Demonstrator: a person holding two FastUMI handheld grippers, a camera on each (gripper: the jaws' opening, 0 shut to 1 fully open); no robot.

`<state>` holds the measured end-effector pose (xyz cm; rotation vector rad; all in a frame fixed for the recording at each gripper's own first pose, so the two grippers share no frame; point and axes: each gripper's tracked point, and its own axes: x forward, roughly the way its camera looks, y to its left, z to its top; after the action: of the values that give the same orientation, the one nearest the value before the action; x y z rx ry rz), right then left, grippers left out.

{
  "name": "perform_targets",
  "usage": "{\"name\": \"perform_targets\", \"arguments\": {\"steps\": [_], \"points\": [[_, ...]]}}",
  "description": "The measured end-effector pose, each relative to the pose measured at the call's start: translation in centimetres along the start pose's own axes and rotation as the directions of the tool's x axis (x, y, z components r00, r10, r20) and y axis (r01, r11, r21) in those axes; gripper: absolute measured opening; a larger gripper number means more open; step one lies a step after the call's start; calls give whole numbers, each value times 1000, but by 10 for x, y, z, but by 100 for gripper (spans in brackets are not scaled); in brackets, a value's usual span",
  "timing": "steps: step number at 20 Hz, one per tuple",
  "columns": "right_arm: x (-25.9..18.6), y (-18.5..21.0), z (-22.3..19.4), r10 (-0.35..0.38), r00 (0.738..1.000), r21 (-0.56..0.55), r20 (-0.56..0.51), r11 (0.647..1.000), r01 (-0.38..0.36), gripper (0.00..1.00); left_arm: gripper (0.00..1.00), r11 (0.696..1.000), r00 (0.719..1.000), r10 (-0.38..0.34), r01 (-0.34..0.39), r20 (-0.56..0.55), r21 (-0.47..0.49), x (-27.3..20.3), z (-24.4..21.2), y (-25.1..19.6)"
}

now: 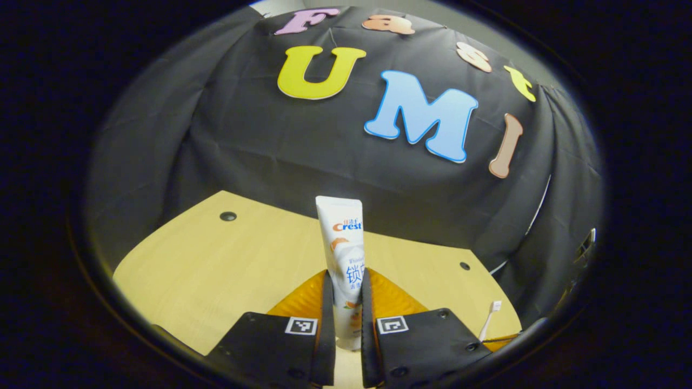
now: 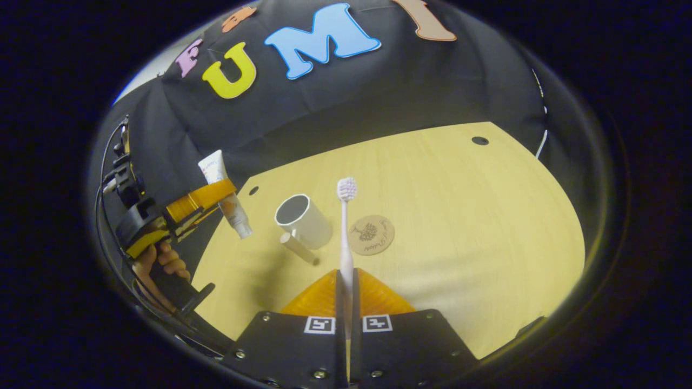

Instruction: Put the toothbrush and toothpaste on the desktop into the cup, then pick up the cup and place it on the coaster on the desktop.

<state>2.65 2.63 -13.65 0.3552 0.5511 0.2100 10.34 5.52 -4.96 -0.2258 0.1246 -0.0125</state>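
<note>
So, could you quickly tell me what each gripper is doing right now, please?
Left gripper: shut on the toothpaste, held upright above the table.
Right gripper: shut on the toothbrush, bristles pointing away.

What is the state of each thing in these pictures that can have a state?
White toothpaste tube: upright, lifted, clamped in left gripper.
Pale pink toothbrush: bristles up, clamped in right gripper.
White cylindrical cup: standing on the wooden desktop, mouth open, empty as far as visible.
Round brown coaster: flat, bare, beside the cup.
</note>
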Motion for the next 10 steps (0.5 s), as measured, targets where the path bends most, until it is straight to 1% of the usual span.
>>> {"name": "perform_targets", "arguments": {"steps": [3, 5, 6, 7, 8, 10], "points": [[-5, -1, 3, -5, 1000, 0, 29, 1000, 6, 4, 26, 999, 996, -45, 43, 70, 28, 13, 13, -8], [-10, 0, 6, -3, 999, 8, 40, 1000, 3, 4, 27, 997, 993, -68, 65, 93, 34, 24, 19, -14], [-12, 0, 7, -6, 999, 12, 40, 1000, 6, 4, 26, 997, 992, -77, 73, 100, 37, 33, 20, -19], [-12, -2, 7, -14, 999, 13, 39, 1000, 14, 4, 27, 996, 992, -83, 79, 97, 41, 39, 17, -20], [-11, -2, 5, -21, 999, 12, 39, 1000, 21, 4, 25, 995, 993, -87, 83, 85, 46, 46, 13, -22], [-15, -2, 3, -35, 999, 11, 35, 999, 35, 4, 26, 994, 993, -98, 95, 60, 52, 60, 1, -28]]}}
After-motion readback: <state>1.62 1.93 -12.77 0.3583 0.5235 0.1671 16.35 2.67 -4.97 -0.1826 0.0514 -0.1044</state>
